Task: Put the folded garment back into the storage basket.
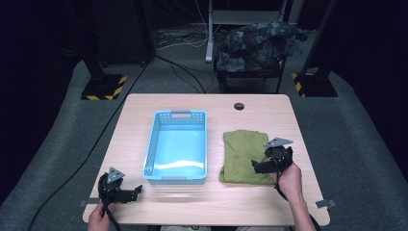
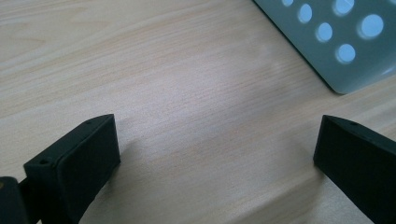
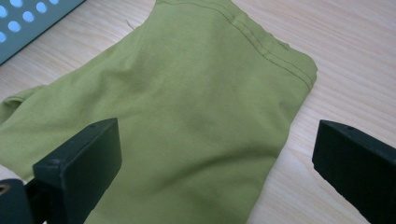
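Note:
A folded olive-green cloth (image 1: 242, 155) lies flat on the wooden table (image 1: 260, 115), right of a light blue perforated basket (image 1: 151, 144) that holds nothing. My right gripper (image 1: 257, 166) hovers over the cloth's near right part, held by a hand. In the right gripper view its jaws stand wide open (image 3: 217, 158) above the cloth (image 3: 196, 93), with the basket's corner (image 3: 28, 18) at the upper left. My left gripper (image 1: 136, 191) rests low at the table's near left corner. Its jaws are open (image 2: 219, 154) over bare wood, with the basket wall (image 2: 341, 42) ahead to the right.
A round cable hole (image 1: 239, 106) sits near the table's far edge. Behind the table stands a chair with a camouflage jacket (image 1: 260, 41). Two stand bases with yellow-black stripes (image 1: 103, 86) (image 1: 308, 84) flank it on the floor. Grey tape (image 1: 325, 203) marks the near right corner.

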